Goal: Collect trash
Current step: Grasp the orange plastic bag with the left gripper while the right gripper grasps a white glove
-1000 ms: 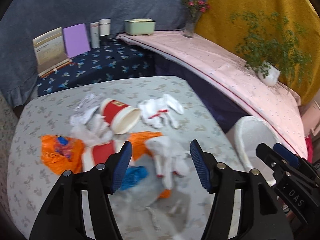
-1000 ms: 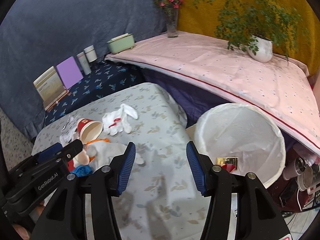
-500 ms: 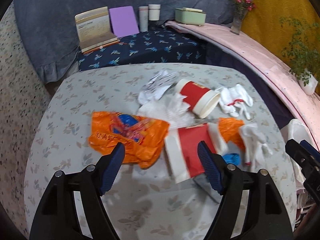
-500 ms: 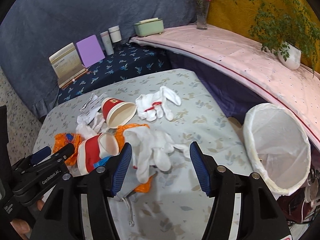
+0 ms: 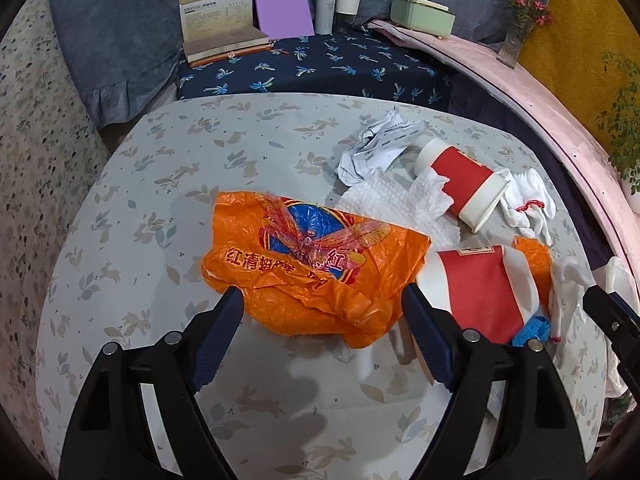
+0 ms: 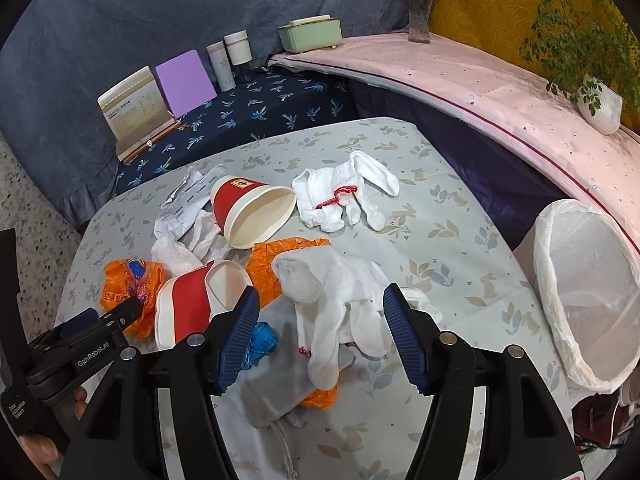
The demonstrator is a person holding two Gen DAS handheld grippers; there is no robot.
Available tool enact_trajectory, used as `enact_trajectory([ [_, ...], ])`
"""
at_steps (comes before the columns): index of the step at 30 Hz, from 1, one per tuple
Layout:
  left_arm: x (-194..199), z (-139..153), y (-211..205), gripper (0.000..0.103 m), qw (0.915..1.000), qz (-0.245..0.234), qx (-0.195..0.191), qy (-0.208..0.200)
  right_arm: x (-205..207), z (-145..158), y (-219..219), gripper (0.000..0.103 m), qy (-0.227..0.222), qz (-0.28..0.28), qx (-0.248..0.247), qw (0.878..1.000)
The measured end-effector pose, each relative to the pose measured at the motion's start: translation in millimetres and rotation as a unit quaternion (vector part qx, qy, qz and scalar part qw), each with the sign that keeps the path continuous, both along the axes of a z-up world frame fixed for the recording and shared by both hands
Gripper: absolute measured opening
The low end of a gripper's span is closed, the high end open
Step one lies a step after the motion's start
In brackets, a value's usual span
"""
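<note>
Left wrist view: the left gripper (image 5: 322, 312) hung over the orange plastic bag (image 5: 312, 264) on the desk (image 5: 120, 208), jaws spread and still opening, bag's near edge between them, nothing pinched. Looked like the reach-in step; next it'd need to drop and close on the crinkled plastic. A second back this view faced the gloves instead.

Right wrist view: the right gripper (image 6: 320, 320) was also widening, empty, over the white glove (image 6: 332, 300), beside the red paper cup (image 6: 192, 304). The lined bin (image 6: 588, 292) stood off right, less central than before.
</note>
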State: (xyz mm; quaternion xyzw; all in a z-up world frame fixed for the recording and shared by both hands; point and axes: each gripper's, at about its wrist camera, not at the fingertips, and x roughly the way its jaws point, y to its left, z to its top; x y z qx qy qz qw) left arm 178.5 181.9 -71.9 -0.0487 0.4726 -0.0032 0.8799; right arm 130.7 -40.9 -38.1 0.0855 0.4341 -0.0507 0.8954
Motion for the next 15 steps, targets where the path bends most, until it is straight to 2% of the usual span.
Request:
enact_trajectory([
  [5,6,-8,-5,0.077,0.9996,-0.014,-0.021,0.012,9,-10,1,0.062,0.010,-0.002,0.004,1.000],
  [9,9,-14,-7,0.076,0.9995,-0.022,-0.018,0.016,14,-16,2,0.062,0.015,-0.002,0.005,1.000],
  [11,10,-19,-6,0.069,0.9993,-0.024,-0.020,0.022,16,-19,3,0.062,0.016,-0.002,0.006,1.000],
  [13,11,-23,-4,0.057,0.9990,-0.024,-0.024,0.030,17,-22,2,0.062,0.019,-0.001,0.005,1.000],
  [15,12,-26,-1,0.050,0.9987,-0.024,-0.028,0.035,18,-25,2,0.058,0.022,0.000,0.005,1.000],
])
